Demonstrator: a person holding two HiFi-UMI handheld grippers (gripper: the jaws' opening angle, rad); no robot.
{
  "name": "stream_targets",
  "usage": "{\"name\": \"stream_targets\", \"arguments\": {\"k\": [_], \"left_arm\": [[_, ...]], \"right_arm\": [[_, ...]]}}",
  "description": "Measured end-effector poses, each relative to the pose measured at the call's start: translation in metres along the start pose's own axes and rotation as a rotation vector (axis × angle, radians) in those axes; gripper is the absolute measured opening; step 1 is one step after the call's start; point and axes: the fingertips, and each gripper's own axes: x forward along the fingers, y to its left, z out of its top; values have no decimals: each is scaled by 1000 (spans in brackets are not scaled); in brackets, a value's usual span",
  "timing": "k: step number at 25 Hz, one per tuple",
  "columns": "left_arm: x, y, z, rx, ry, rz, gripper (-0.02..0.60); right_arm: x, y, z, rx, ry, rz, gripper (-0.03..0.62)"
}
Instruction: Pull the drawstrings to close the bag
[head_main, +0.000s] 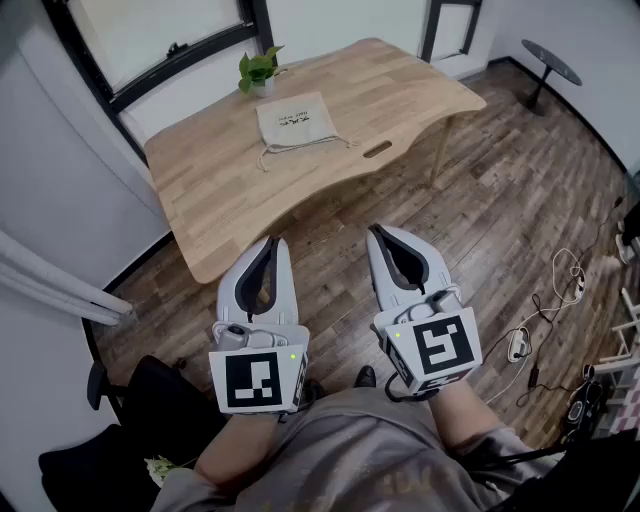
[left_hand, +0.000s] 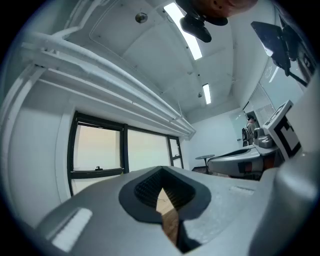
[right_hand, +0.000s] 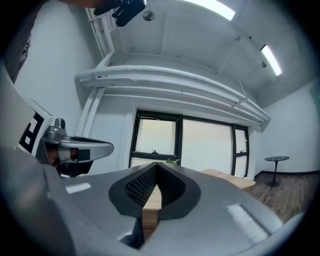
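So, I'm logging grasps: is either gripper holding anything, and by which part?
Nothing is held. The left gripper and right gripper are both shut and empty; the drawstring bag lies untouched on the table.

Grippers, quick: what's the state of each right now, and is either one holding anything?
Left gripper: shut, holding nothing.
Right gripper: shut, holding nothing.

The left gripper's (left_hand: 161, 172) grey jaws meet at their tips, nothing between their black ribbed pads (left_hand: 147, 187). Only a sliver of pale wooden surface (left_hand: 170, 220) shows through the gap. Beyond are a black-framed window (left_hand: 97, 150), white ceiling strip lights (left_hand: 190, 30) and, at right, the right gripper (left_hand: 220, 162) with its marker cube (left_hand: 285, 131).
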Motion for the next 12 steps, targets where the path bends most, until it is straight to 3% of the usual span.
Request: {"name": "stream_targets", "arguments": {"k": [7,12], "left_arm": [[13,-5,-6,-4,0,5,2],[23,-15,-8,-4,14,17,2]], "right_arm": [[5,-11,-8,-16,9,7,28],[3,-33,-8,43,-31,0,29]]}}
